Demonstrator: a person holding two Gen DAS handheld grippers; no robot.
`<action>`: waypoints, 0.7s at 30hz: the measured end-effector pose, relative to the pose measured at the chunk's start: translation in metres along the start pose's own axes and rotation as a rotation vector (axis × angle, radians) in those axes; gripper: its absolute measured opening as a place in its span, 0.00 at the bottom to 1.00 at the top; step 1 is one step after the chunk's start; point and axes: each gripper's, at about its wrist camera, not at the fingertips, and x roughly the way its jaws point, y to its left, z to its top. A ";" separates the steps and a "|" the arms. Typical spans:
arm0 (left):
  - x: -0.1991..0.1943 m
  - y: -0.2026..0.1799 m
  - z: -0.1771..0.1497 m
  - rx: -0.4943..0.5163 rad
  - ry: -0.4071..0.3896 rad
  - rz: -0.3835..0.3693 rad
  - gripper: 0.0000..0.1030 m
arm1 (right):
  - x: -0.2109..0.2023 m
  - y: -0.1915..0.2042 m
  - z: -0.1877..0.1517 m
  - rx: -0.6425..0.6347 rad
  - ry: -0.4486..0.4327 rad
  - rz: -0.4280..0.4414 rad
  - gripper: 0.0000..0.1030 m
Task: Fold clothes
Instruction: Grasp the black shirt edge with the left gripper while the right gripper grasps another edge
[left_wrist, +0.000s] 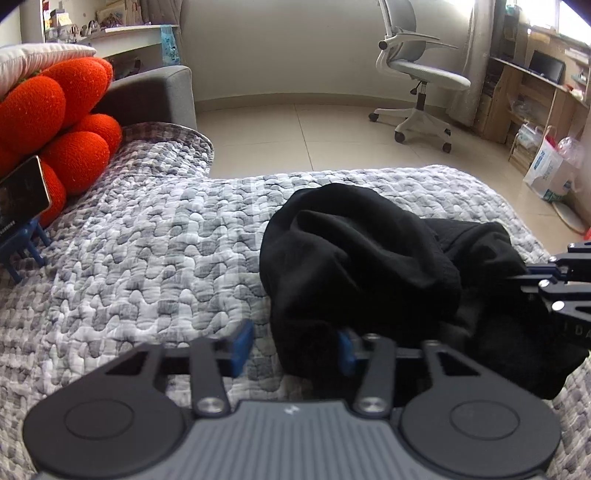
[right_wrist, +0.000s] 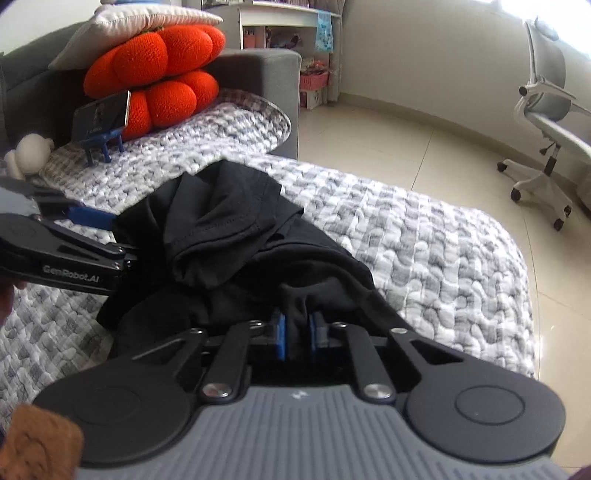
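A crumpled black garment (left_wrist: 362, 258) lies in a heap on the grey-and-white quilted bed cover (left_wrist: 147, 258). My left gripper (left_wrist: 293, 349) sits low at the heap's near left edge with its blue pads (left_wrist: 242, 347) wide apart. The cloth's edge lies between them against the right pad, not pinched. In the right wrist view the garment (right_wrist: 229, 221) runs up to my right gripper (right_wrist: 297, 332), whose blue pads (right_wrist: 280, 332) are closed on a fold of black fabric. The left gripper (right_wrist: 118, 236) shows at the heap's left side, and the right gripper (left_wrist: 532, 280) reaches into the heap's right side.
Red round cushions (left_wrist: 55, 110) under a white pillow are stacked at the bed's left, with a phone on a blue stand (left_wrist: 22, 195) in front. A grey sofa arm (left_wrist: 155, 92) stands behind. Past the bed's far edge are tiled floor and an office chair (left_wrist: 417, 74).
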 end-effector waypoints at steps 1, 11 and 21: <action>-0.003 0.004 0.001 -0.011 -0.006 0.007 0.15 | -0.009 -0.001 0.004 -0.004 -0.026 0.003 0.10; -0.105 0.054 0.005 -0.132 -0.207 -0.051 0.06 | -0.132 0.006 0.025 -0.072 -0.341 0.199 0.10; -0.063 0.085 -0.040 -0.098 -0.048 0.019 0.07 | -0.057 0.001 -0.025 -0.152 -0.017 -0.058 0.12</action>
